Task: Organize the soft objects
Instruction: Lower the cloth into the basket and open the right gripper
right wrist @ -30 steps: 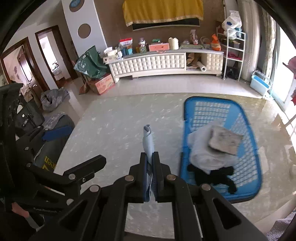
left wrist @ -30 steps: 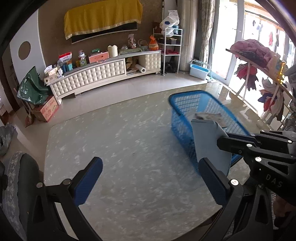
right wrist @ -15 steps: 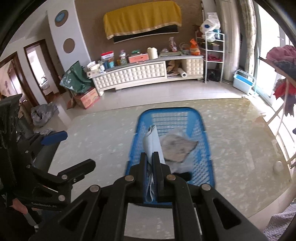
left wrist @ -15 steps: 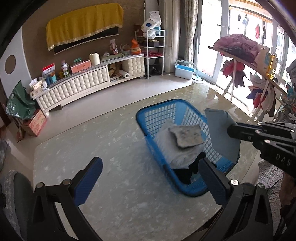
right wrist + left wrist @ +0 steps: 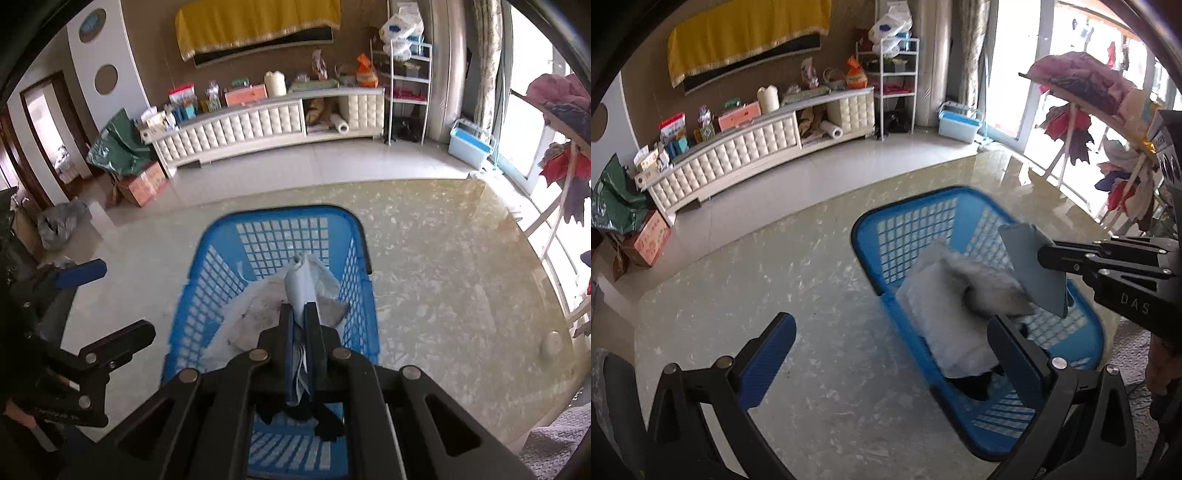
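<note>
The cloth [image 5: 303, 284] in my right tongs [image 5: 300, 314] is thin, light and floppy. It looks folded flat, so I pinch it by one edge, and the rest sticks out past the tips. It hangs over the blue basket [image 5: 221, 273], above the pile [image 5: 255, 314] of soft things in there. I think it will drop and flop down softly, and nothing can break. My right tongs are squeezed tight on the cloth. My left tongs [image 5: 886, 350] are wide apart and hold nothing, just over the near side of the basket.

one blue basket [image 5: 356, 254], four cloths, two tools
</note>
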Demonstrator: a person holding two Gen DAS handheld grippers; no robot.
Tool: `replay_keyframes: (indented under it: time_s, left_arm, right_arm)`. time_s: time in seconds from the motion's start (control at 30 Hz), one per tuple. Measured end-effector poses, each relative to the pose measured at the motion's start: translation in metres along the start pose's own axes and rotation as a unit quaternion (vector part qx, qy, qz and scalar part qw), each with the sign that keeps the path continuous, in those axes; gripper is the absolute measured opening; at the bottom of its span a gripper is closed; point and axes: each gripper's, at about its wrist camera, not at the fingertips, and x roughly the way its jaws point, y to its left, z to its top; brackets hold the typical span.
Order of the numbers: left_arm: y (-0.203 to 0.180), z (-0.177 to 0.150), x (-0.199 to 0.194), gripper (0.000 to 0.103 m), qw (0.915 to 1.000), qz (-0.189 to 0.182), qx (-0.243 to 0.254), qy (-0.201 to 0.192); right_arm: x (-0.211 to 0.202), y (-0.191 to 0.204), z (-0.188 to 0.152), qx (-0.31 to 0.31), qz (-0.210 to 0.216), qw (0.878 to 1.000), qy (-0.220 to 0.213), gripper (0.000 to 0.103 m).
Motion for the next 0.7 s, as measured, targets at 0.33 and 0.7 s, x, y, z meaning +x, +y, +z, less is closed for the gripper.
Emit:
replay_keyframes:
  time_s: [0.33, 0.7]
  left_arm:
    - [0.021, -0.011, 0.036, 0.103, 0.9995, -0.001, -0.014, 0.029]
    - [0.030, -0.019, 0.035, 0.103, 0.9993, -0.008, -0.026, 0.028]
  right_arm:
    - [0.047, 0.035, -0.002, -0.015, 0.039, 0.997, 0.057, 0.005]
    - [0.054, 0.037, -0.004, -0.013, 0.053, 0.995, 0.086, 0.007]
